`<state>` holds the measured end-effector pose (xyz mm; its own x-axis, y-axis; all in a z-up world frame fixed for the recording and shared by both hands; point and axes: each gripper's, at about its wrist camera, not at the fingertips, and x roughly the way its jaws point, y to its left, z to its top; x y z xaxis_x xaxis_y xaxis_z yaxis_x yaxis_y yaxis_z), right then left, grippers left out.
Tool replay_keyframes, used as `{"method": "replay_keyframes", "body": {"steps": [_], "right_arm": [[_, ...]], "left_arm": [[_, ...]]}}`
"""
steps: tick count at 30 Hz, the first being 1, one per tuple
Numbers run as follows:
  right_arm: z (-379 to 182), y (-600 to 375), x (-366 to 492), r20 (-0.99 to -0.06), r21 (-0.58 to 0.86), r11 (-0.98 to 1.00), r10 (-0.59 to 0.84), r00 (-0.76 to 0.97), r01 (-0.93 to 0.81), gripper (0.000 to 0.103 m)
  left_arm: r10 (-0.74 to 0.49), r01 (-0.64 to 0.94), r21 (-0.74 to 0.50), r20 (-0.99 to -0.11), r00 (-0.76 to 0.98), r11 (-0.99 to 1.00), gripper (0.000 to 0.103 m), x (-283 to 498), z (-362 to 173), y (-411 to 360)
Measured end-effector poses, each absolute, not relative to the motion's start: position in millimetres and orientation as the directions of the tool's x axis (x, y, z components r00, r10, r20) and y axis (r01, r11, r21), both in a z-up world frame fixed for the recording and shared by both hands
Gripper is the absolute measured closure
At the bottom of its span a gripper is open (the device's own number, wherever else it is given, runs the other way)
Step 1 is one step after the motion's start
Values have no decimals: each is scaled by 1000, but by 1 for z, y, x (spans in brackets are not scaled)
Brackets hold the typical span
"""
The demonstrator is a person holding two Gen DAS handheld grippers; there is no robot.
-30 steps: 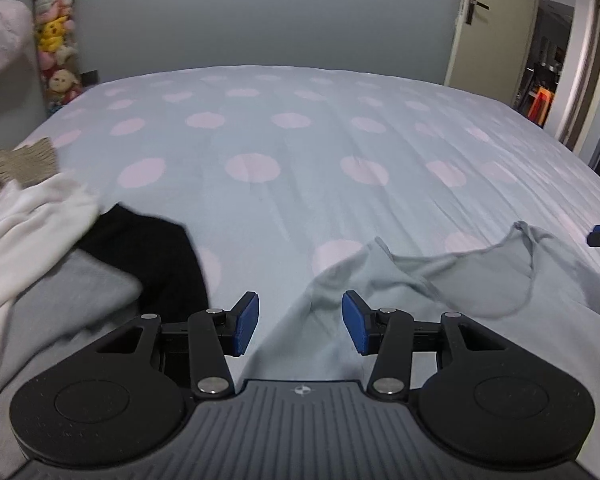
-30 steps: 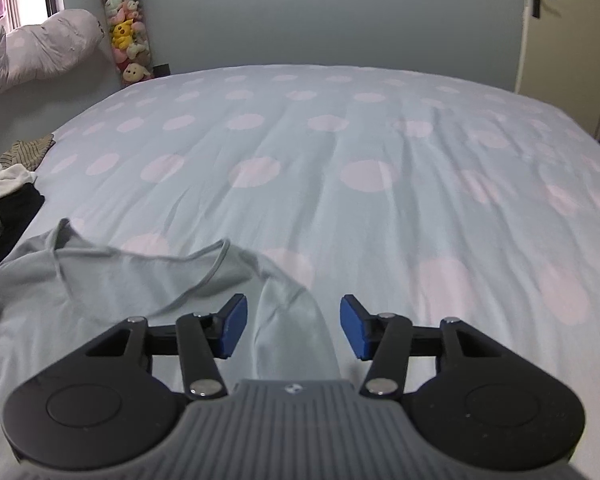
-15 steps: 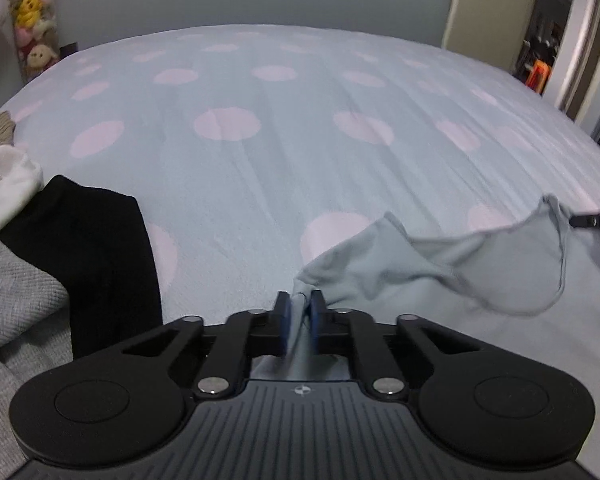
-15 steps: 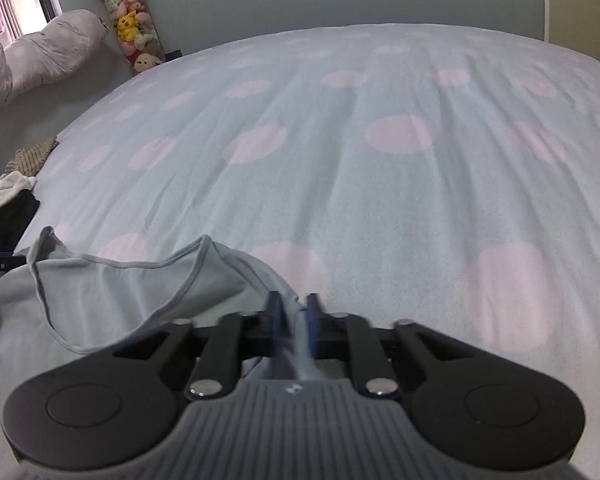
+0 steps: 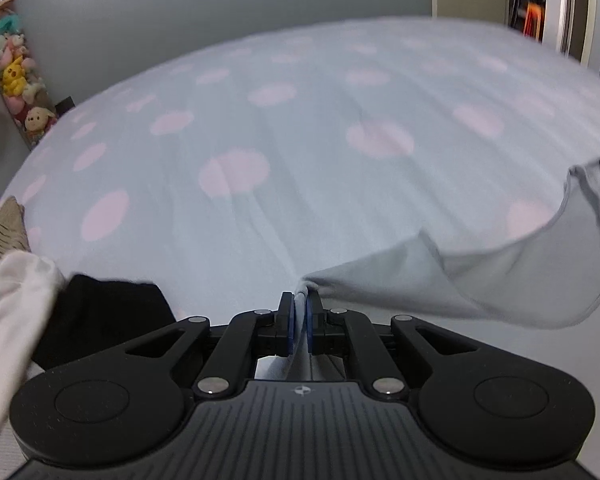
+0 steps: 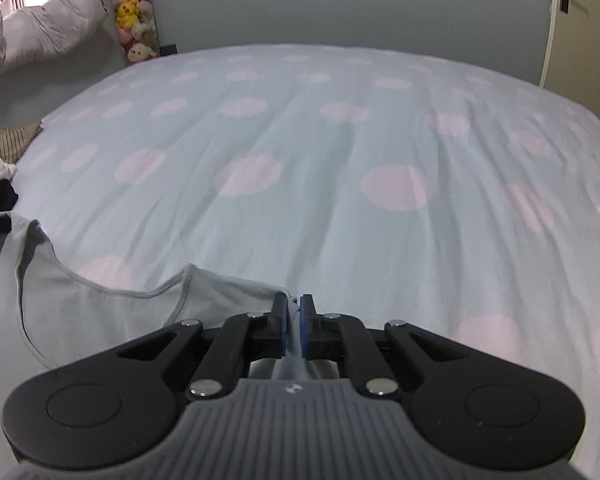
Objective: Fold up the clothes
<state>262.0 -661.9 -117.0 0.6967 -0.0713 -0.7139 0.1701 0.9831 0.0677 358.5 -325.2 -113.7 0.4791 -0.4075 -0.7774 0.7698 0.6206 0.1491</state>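
Both grippers clamped on the same garment. Left gripper (image 5: 298, 300): blue pads nearly together, a pinch of pale grey-blue fabric squeezed between them. That's one shoulder of the grey-blue tank top (image 5: 500, 280). Right gripper (image 6: 294, 306): same story, pads closed down on a fold of the other shoulder, thin strip of cloth visible in the slot.

Both sets of jaws have just been closing; the cloth is between them on each side.

The top hangs slack between the two grippers, neckline (image 6: 112, 290) drooping in a curve, raised off the bed at the shoulders. The rest of it runs out of sight under the grippers. It sits at the near edge of the bed, over the pale blue sheet with pink dots (image 6: 340, 152).

Left side of the bed: heap of other clothes, with a white garment (image 5: 12, 292), a black garment (image 5: 104, 308) and a striped tan item (image 5: 0, 236).

Left wrist view is motion-blurred.
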Motion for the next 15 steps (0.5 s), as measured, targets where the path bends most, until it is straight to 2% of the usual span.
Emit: {"method": "replay_keyframes", "body": {"steps": [1, 5, 6, 8, 15], "right_arm": [[-119, -661, 262, -719, 72, 983, -65, 692, 167, 92], [-112, -659, 256, -708, 62, 983, -80, 702, 175, 80], [-107, -659, 253, -699, 60, 982, -87, 710, 180, 77], [-97, -659, 243, -684, 75, 979, -90, 724, 192, 77], [-69, -637, 197, -682, 90, 979, -73, 728, 183, 76]], "left_arm": [[-409, 766, 146, -775, 482, 626, 95, 358, -116, -324], [-437, 754, 115, -754, 490, 647, 75, 350, -103, -307], [-444, 750, 108, -747, 495, 653, 73, 345, -96, -301], [-462, 740, 78, -736, 495, 668, 67, 335, -82, -286], [-477, 720, 10, -742, 470, 694, 65, 280, -41, -231]]}}
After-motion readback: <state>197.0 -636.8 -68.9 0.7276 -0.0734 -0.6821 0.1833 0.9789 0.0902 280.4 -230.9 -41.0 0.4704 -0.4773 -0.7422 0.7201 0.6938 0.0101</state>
